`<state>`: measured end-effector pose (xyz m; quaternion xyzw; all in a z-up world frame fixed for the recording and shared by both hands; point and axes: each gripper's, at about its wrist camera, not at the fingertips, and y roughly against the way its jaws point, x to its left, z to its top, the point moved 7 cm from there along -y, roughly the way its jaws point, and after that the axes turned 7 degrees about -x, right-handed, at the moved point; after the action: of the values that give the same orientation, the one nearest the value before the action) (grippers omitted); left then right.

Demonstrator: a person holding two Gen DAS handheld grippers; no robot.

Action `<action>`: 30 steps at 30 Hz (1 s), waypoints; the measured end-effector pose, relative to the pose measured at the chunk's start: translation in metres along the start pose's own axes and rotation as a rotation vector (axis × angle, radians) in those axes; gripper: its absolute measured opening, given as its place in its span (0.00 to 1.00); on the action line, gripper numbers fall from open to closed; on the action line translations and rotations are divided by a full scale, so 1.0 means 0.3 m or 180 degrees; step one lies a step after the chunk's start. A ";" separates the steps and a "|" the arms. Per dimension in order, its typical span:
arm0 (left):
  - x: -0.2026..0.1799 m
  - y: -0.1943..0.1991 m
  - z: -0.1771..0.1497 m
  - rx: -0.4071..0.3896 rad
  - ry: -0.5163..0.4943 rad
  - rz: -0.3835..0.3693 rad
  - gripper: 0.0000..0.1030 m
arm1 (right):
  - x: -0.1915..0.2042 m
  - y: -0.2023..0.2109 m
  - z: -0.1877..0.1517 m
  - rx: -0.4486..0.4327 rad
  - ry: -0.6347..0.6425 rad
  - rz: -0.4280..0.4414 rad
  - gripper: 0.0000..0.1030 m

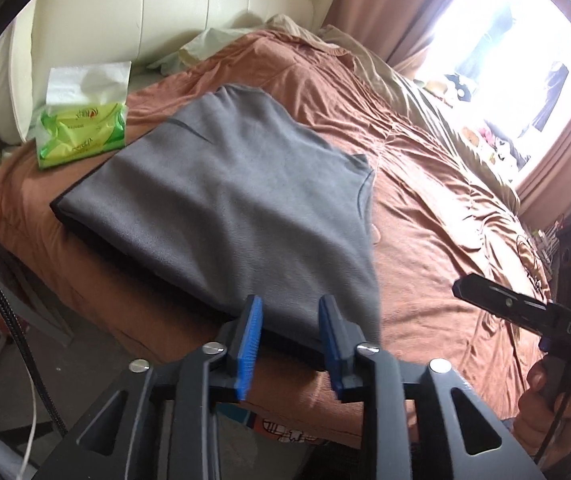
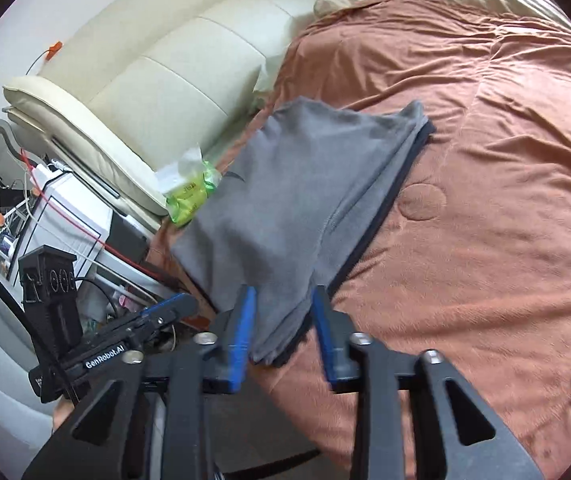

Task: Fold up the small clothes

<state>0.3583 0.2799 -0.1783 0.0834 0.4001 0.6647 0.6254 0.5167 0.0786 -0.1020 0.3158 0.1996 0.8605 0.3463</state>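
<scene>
A grey garment point(image 1: 237, 200) with a dark lining edge lies folded flat on the brown bed cover point(image 1: 445, 220), near the bed's edge. My left gripper point(image 1: 290, 304) hovers at the garment's near edge, its blue pads apart, nothing pinched between them. In the right wrist view the same garment point(image 2: 285, 200) has its near corner lying between the blue pads of my right gripper point(image 2: 284, 292), which stand apart and do not press on it. The right gripper point(image 1: 485, 296) shows at the right edge of the left wrist view, in a hand. The left gripper point(image 2: 165, 308) shows at lower left.
A green tissue pack point(image 1: 81, 132) point(image 2: 189, 196) sits by the garment's far corner, against the cream padded headboard point(image 1: 165, 12). A white bedside cabinet point(image 2: 73, 216) with cables stands beside the bed. A bright window point(image 1: 525, 60) with pink curtains lies beyond the rumpled cover point(image 2: 485, 200).
</scene>
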 end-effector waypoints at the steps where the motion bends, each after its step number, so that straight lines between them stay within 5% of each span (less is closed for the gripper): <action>1: -0.018 0.017 0.002 -0.0029 -0.0002 -0.0011 0.40 | -0.004 0.033 -0.004 -0.0029 0.0015 -0.0015 0.46; 9: -0.164 0.141 0.002 -0.0217 -0.0207 0.0066 0.72 | -0.028 0.353 -0.035 -0.0289 0.0195 -0.0304 0.79; 13: -0.247 0.220 -0.015 -0.0393 -0.0351 0.0095 1.00 | -0.004 0.508 -0.079 -0.0426 0.0343 -0.0454 0.99; 30: -0.552 0.477 -0.175 -0.0602 -0.0730 -0.0062 1.00 | 0.029 1.009 -0.337 -0.0934 0.0484 -0.0791 1.00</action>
<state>0.2504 0.1234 -0.0576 0.0957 0.2624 0.6794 0.6785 0.3007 -0.1338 -0.0011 0.1690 0.1352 0.8524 0.4760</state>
